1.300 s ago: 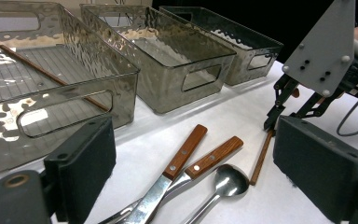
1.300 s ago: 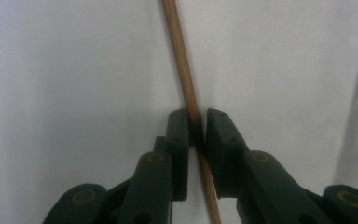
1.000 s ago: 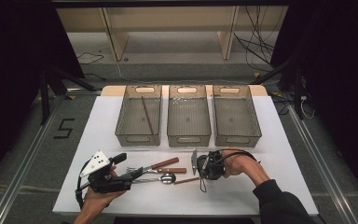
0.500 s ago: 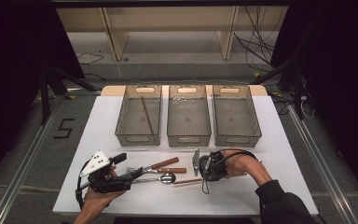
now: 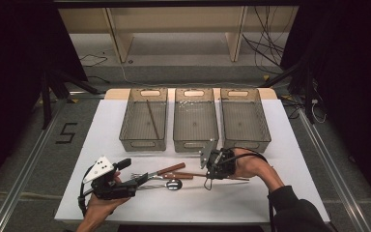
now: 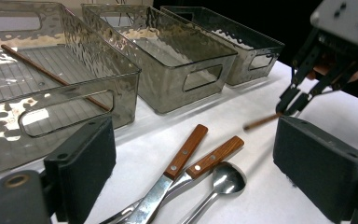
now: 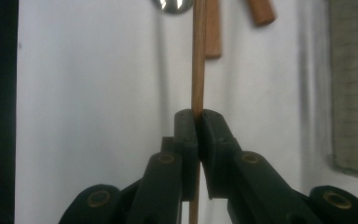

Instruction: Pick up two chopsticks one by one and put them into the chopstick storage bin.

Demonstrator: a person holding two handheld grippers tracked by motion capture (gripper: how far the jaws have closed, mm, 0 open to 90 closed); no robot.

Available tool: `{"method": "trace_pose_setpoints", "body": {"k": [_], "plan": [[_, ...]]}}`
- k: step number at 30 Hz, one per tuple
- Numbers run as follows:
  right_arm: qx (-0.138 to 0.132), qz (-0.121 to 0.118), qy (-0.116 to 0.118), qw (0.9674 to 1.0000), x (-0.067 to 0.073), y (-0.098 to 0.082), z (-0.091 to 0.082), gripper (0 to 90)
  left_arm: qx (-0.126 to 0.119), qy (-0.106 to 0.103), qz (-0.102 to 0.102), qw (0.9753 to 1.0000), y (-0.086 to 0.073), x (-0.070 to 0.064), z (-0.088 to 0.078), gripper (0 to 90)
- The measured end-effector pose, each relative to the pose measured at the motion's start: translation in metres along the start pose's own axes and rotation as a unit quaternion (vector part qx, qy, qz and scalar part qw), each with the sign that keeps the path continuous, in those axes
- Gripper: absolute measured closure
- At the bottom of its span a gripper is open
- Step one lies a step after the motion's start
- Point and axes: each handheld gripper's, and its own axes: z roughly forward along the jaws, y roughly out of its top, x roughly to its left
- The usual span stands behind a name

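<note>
Thin wooden stick (image 7: 198, 56), pinched tight in the right claw (image 7: 197, 122). Gripped partway along, not in the middle, with a long piece poking out ahead of the pads and a short piece behind. Hangs low over the near side of the white desk (image 5: 106, 121), a bit right of the middle, lying almost flat. Probably just off the top, though hard to tell for sure.

Best way to do this step: hold tight and lift straight up first. Go slow, so the long end does not swing or bump the spoon (image 5: 174, 184) and the two tools with wooden handles (image 5: 171, 168) just to the left. Then carry far and left to the left bin (image 5: 125, 137), where a matching stick (image 5: 151, 118) already lies. Turn to line up with the long way of the bin, clear the near wall, go low, then let go. Skip the middle bin (image 5: 195, 143) and the right bin (image 5: 245, 142).

Left claw (image 5: 140, 180) wide open, gripping nothing, resting near the left front edge and pointing at the spoon and the tools.
</note>
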Motion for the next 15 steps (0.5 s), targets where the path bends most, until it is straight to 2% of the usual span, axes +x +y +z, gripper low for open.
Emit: {"method": "trace_pose_setpoints", "body": {"k": [3,7,10,12,15], "plan": [[-0.031,0.026,-0.002,0.9992,-0.005,0.003,-0.008,85.9,0.0,0.001,0.0,1.0,0.0,0.0,0.0,12.4],[-0.062,0.063,-0.009,0.9961,-0.013,0.008,-0.016,85.9,0.0,0.0,0.0,1.0,0.0,0.0,0.0,12.4],[-0.086,0.101,-0.017,0.9911,-0.021,0.013,-0.021,86.0,0.0,0.0,0.0,1.0,0.0,0.0,0.0,12.4],[-0.106,0.111,-0.026,0.9877,-0.026,0.017,-0.024,85.9,0.0,0.0,0.0,1.0,0.0,0.0,0.0,12.5],[-0.13,0.128,-0.028,0.9828,-0.032,0.022,-0.027,85.9,0.0,0.0,0.0,1.0,0.0,0.001,0.0,12.4]]}}
